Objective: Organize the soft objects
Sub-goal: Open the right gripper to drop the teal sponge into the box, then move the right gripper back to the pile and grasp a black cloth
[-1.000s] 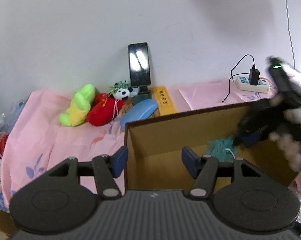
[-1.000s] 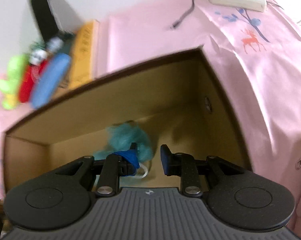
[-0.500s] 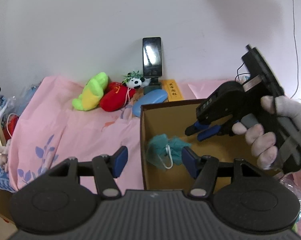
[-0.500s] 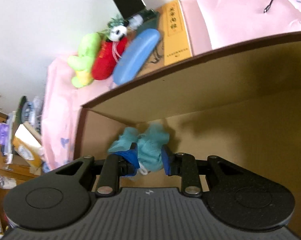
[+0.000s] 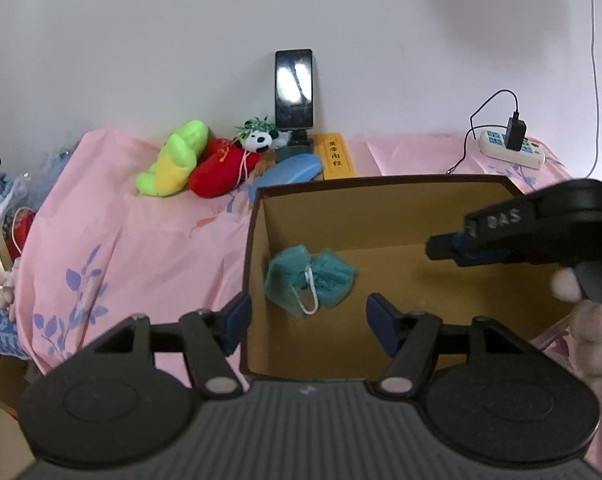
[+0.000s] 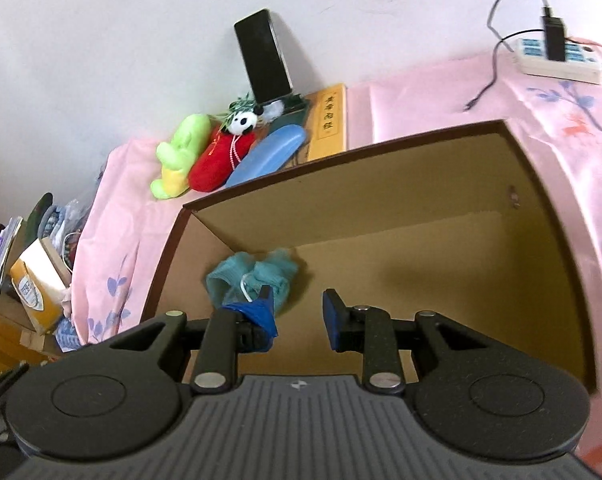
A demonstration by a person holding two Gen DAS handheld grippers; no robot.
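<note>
one soft item, the teal mesh sponge (image 5: 309,280), lay inside the box (image 5: 381,184); green toy (image 5: 177,158), red toy (image 5: 221,170) and panda (image 5: 257,139) waited behind the box. left gripper (image 5: 309,318) and right gripper (image 6: 297,316) were both open, empty.

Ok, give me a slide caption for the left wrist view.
Teal mesh bath puff lying in the open cardboard box; plush toys waiting on the pink cloth behind.

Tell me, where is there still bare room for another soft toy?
Most of the cardboard box floor, right of the teal mesh pouf; also the pink cloth left of the box. It is crowded near the green plush.
</note>
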